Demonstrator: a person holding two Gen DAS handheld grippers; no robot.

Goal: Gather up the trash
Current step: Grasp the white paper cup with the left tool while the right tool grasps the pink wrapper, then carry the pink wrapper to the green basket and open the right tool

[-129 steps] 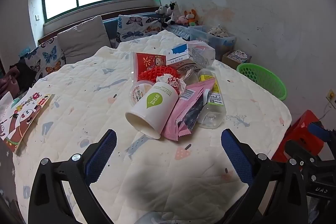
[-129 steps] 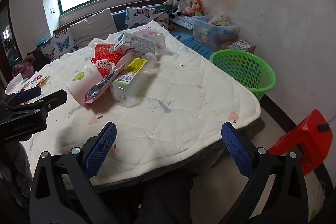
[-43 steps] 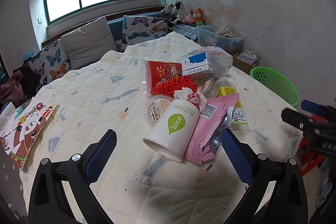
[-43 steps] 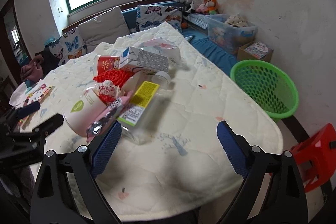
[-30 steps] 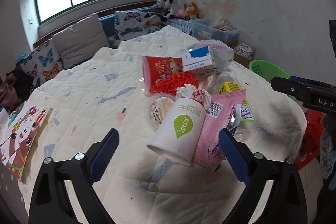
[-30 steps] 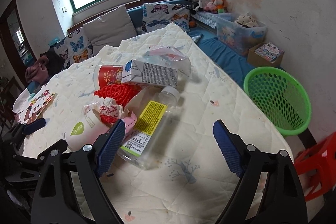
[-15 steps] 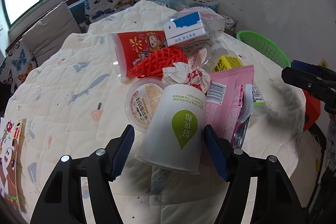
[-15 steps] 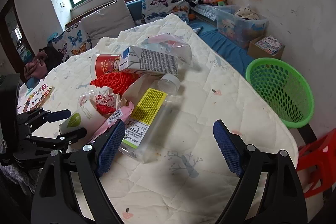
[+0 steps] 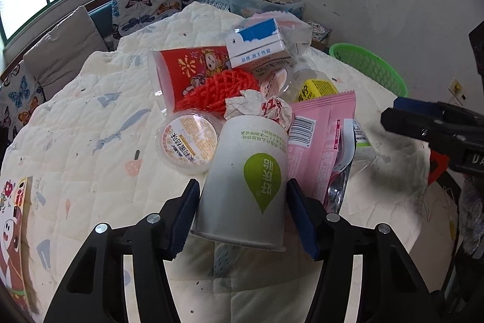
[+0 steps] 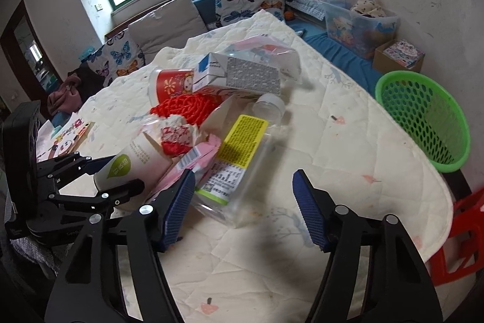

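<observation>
Left tool [image 9: 242, 220] has just been closing and now squeezes the paper cup [image 9: 245, 183] near its rim, on the quilted bench [image 9: 90, 126]. It's light and crushes easily, so go gentle. Right tool [image 10: 242, 202] has been closing too, jaws still apart around the clear bottle [image 10: 239, 168]: slippery, rolls. The pink wrapper [image 9: 320, 141] leans on the cup; the green basket [image 10: 423, 120] sits beside the bench.

left tool [image 9: 242, 214] | closing, pads touching paper cup [image 9: 245, 183] | quilt [image 9: 90, 141]
</observation>
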